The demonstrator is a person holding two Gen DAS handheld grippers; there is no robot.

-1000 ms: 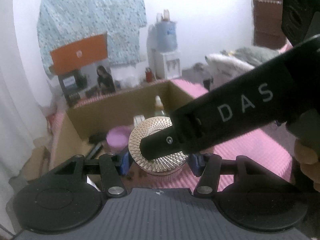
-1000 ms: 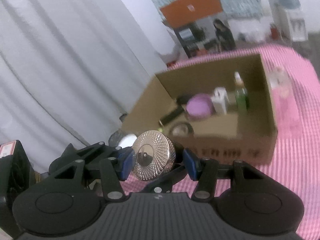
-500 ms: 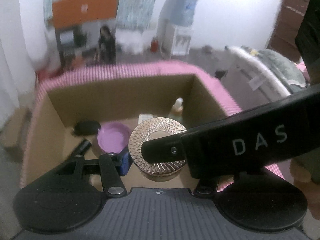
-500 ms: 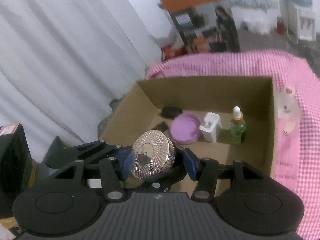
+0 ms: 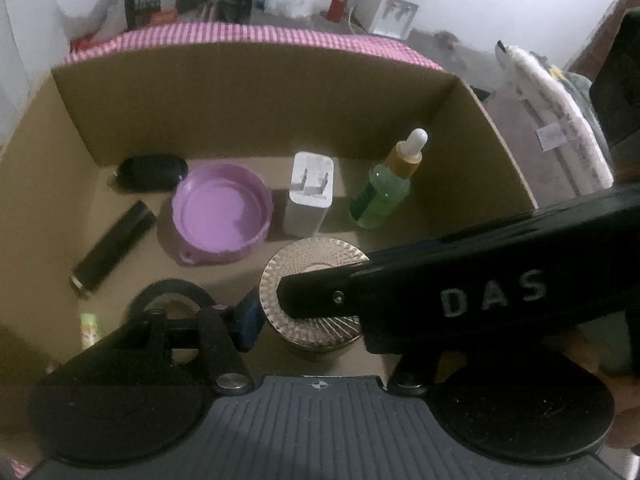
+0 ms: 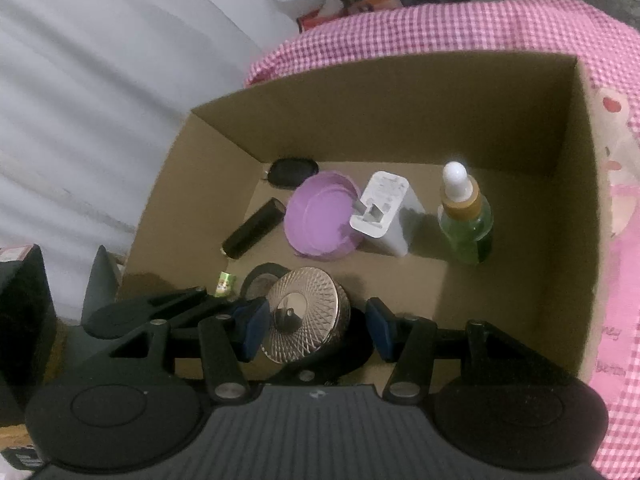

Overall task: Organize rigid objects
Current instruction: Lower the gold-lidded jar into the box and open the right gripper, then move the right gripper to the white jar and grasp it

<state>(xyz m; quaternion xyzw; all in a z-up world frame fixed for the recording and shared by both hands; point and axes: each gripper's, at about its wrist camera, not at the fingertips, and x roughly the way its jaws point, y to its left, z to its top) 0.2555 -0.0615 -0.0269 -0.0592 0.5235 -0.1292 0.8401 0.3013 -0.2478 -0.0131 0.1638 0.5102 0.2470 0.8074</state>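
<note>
A round jar with a patterned gold lid (image 5: 310, 272) (image 6: 302, 314) sits between the fingers of both grippers, low over the near part of a cardboard box (image 5: 248, 92) (image 6: 400, 92). My left gripper (image 5: 312, 322) is shut on the jar; its right finger is hidden behind the right gripper's black body. My right gripper (image 6: 316, 326) has its left pad against the jar and its right pad a little apart from it. In the box lie a purple lid (image 5: 222, 212), a white charger (image 5: 310, 194), a green dropper bottle (image 5: 386, 186) and a black tube (image 5: 114, 248).
A black oval case (image 5: 150, 170), a black tape ring (image 5: 172, 292) and a small green item (image 5: 89, 326) also lie in the box. The box stands on a pink checked cloth (image 6: 440, 28). A white curtain (image 6: 100, 80) hangs to the left.
Both grippers have carried the jar forward and down from outside the box to low inside it. The box contents look nearer and larger.
</note>
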